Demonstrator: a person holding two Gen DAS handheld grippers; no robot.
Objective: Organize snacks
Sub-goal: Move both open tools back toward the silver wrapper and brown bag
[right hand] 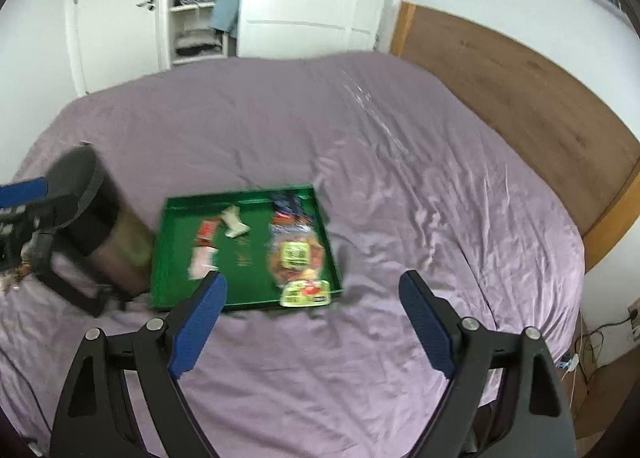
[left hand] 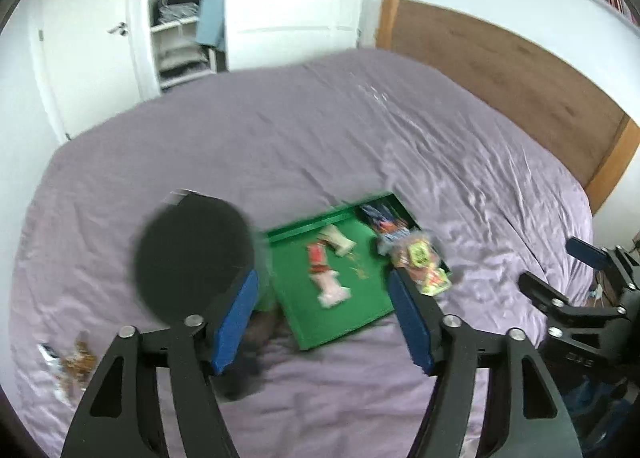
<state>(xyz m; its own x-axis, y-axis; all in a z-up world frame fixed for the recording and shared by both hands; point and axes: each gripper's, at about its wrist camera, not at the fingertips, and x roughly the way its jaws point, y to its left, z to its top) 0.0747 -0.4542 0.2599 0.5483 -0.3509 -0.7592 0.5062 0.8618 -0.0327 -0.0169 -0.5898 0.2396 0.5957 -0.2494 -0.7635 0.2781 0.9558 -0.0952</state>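
- Two grippers hang above a bed [right hand: 360, 130] with a purple cover, both aimed down at a green tray [right hand: 256, 290].
- The left gripper [left hand: 324, 310] has its jaws partly open; nothing sits between the blue pads. Its view is blurred.
- The right gripper [right hand: 312, 310] has its jaws wide apart and holds nothing; only bed cover and the tray's near edge show between the pads.
- One tray lies flat on the bed, near the middle.
- About six snack packs lie in the tray, though blur makes the count unsure: a red-and-white pack [right hand: 204, 246] and a pale pack [right hand: 236, 224] on the left side; a dark blue pack [right hand: 290, 206], a clear bag [right hand: 296, 254] with a yellow label and a green pack [right hand: 306, 293] on the right side, the last one lying over the near rim.
- One dark round canister [right hand: 108, 234] stands just left of the tray.
- One more wrapper [left hand: 66, 366] lies on the bed, well left of the tray.
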